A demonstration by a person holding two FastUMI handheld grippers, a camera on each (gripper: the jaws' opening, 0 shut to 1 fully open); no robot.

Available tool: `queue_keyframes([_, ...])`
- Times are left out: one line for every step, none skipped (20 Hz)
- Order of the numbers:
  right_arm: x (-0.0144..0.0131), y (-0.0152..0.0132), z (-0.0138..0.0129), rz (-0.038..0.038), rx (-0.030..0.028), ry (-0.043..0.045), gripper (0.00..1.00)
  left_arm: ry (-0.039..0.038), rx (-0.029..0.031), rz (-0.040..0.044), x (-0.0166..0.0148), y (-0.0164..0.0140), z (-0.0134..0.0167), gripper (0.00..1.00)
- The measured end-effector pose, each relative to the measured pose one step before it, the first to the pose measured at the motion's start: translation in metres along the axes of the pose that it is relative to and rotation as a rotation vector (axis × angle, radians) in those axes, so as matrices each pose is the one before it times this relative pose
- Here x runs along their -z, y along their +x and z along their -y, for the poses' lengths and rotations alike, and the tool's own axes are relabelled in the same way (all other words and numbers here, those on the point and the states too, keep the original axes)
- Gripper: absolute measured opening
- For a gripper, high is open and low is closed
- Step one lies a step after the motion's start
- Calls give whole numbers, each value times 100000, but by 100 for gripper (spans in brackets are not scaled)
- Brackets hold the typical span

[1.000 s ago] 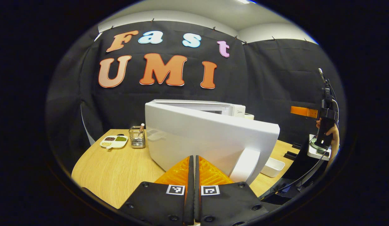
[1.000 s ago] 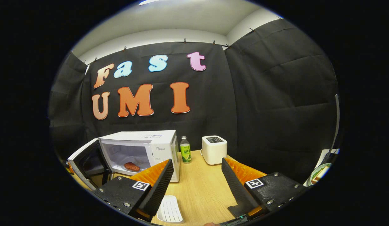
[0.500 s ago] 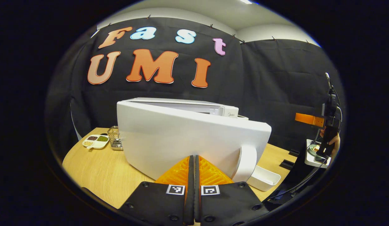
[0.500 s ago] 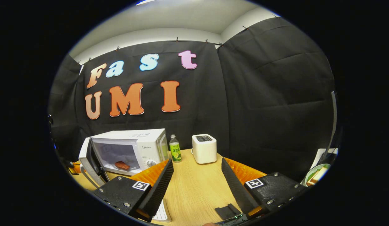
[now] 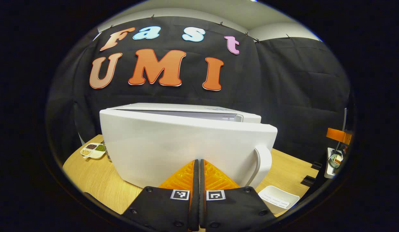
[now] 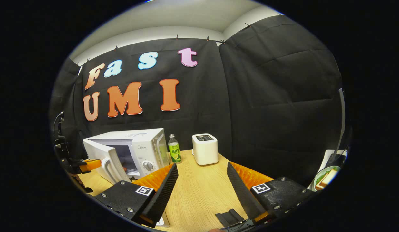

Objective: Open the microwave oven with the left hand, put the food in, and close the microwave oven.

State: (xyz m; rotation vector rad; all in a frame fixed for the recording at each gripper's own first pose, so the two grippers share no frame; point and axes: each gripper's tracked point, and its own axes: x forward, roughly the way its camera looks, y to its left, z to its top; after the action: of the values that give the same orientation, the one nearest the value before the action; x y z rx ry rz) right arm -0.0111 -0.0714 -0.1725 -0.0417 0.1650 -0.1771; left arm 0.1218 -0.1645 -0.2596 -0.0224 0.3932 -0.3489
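The white microwave [image 6: 148,148] stands on the wooden table [image 6: 199,193], its door [image 5: 186,145] swung partly open at a narrow angle. The door's curved handle [image 5: 262,164] is on its right end. My left gripper [image 5: 199,162] is shut with nothing between its fingers, and its tips rest against the door's outer face. In the right gripper view the left gripper [image 6: 86,165] sits against the door [image 6: 101,158], and a sliver of reddish food [image 6: 125,168] shows in the gap. My right gripper [image 6: 202,165] hangs open and empty over the table, right of the microwave.
A green-labelled bottle [image 6: 174,149] and a white toaster [image 6: 205,149] stand right of the microwave. A white tray [image 5: 278,199] lies near the front edge, a divided snack dish [image 5: 92,150] at the far left. A plate with a sandwich [image 6: 326,176] sits off to the right.
The microwave door has swung from wide open to a narrow gap, with my shut left gripper staying against it. My right gripper has drawn back and stayed open.
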Motion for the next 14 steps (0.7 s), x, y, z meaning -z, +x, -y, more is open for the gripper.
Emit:
queue_keyframes([304, 113, 340, -559, 853, -316, 95, 510, -674, -177, -60, 757, 118, 5])
queue_keyframes([95, 122, 332, -469, 746, -105, 95, 1099, -955, -4, -110, 720, -82, 9])
queue_keyframes([133, 97, 198, -328, 427, 228, 95, 1113, -800, -67, -45, 630, 103, 5])
queue_keyframes([-53, 79, 106, -167, 242, 346, 95, 980, -588, -136, 9, 629, 61, 5])
queue_keyframes([37, 82, 153, -121, 323, 253, 95, 606, -714, -295, 79, 518, 73, 5])
queue_keyframes([94, 142, 102, -169, 274, -19, 95, 312, -687, -93, 3, 476, -24, 5])
queue_keyframes([93, 56, 97, -135, 266, -125, 95, 494, -870, -125, -46, 469, 2, 5])
queue_keyframes([54, 122, 190, -154, 336, -54, 95, 551, -713, 107, -113, 426, -66, 5])
queue_keyframes([86, 137, 44, -191, 119, 31, 95, 626, -731, 223, -88, 495, -12, 5])
queue_keyframes([188, -10, 113, -299, -38, 73, 95, 410, -764, -64, -24, 523, -107, 5])
queue_keyframes([79, 111, -72, -262, -69, 35, 95, 112, -1170, -936, 167, 466, -119, 5])
queue_keyframes([119, 111, -49, -249, -25, -147, 95, -75, -1137, -502, 148, -22, -265, 5])
queue_keyframes([108, 214, -19, -145, 187, -98, 95, -225, 395, 2182, -524, 270, 303, 5])
queue_keyframes([73, 266, -15, -364, -28, -250, 95, -196, -420, -422, -112, 314, 18, 5])
